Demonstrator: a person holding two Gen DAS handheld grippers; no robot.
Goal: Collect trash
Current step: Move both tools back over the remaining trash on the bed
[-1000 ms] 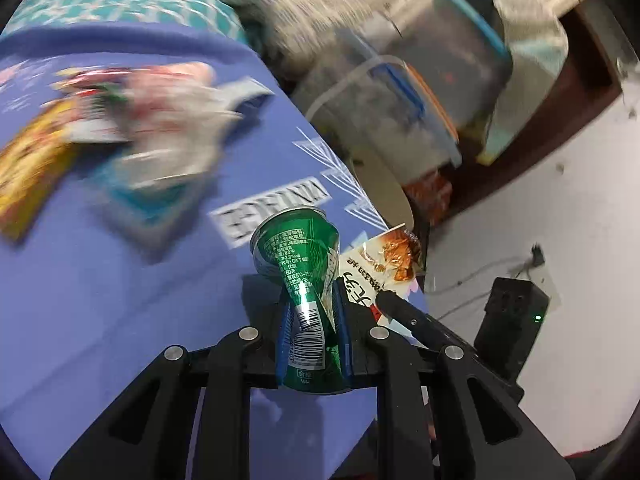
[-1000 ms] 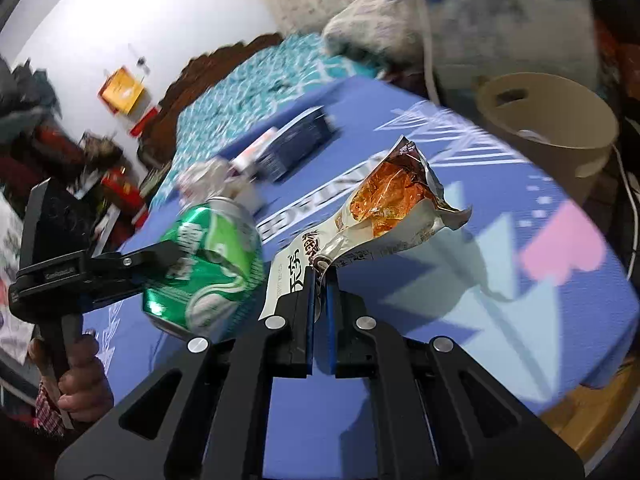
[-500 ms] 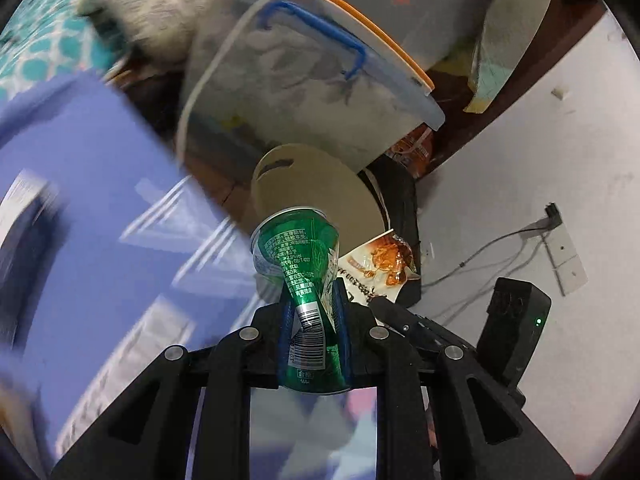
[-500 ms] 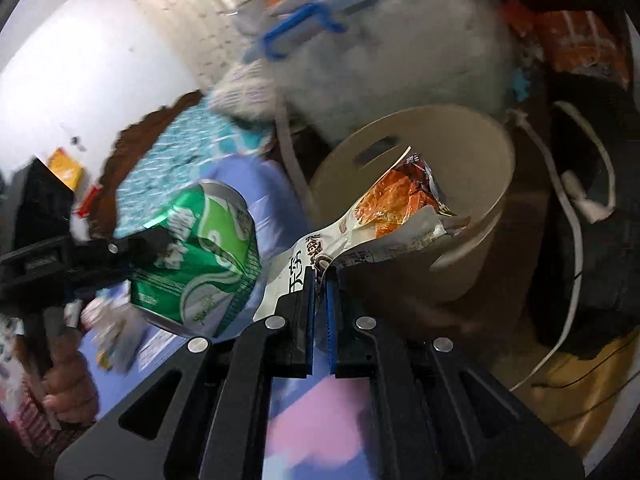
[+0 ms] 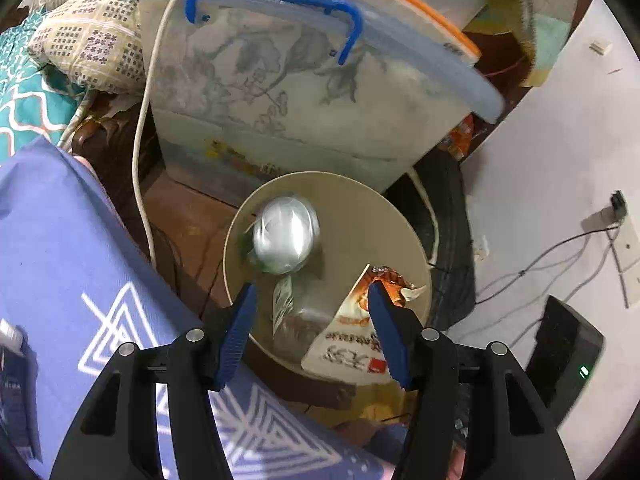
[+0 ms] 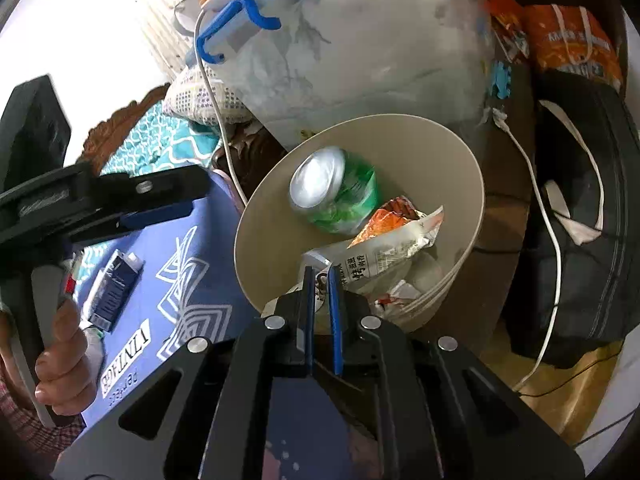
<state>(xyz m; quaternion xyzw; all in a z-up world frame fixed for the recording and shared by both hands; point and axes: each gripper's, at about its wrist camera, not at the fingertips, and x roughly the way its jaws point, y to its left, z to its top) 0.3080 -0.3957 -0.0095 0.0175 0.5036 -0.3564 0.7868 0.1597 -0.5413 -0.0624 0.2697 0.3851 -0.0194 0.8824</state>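
Note:
A beige trash bin (image 5: 384, 216) (image 6: 440, 148) stands on the floor beside the blue-clothed table. A crushed green can (image 5: 285, 235) (image 6: 338, 195) is in mid-fall inside it, blurred. My left gripper (image 5: 310, 304) is open and empty above the bin's near rim. My right gripper (image 6: 320, 276) has its jaws a narrow gap apart; the orange and white snack wrapper (image 6: 394, 244) (image 5: 360, 344) sits at its tips over the bin, and I cannot tell if it is still pinched. More trash lies at the bin's bottom.
A big clear storage box with a blue handle (image 5: 304, 92) (image 6: 360, 40) stands right behind the bin. A black bag (image 6: 576, 220) and white cables are on the right. A dark blue carton (image 6: 114, 284) lies on the blue tablecloth (image 5: 60, 260) (image 6: 180, 280).
Both grippers swung from over the table to above the bin. My left gripper opened and the green can dropped into the bin. My right jaws parted slightly around the wrapper.

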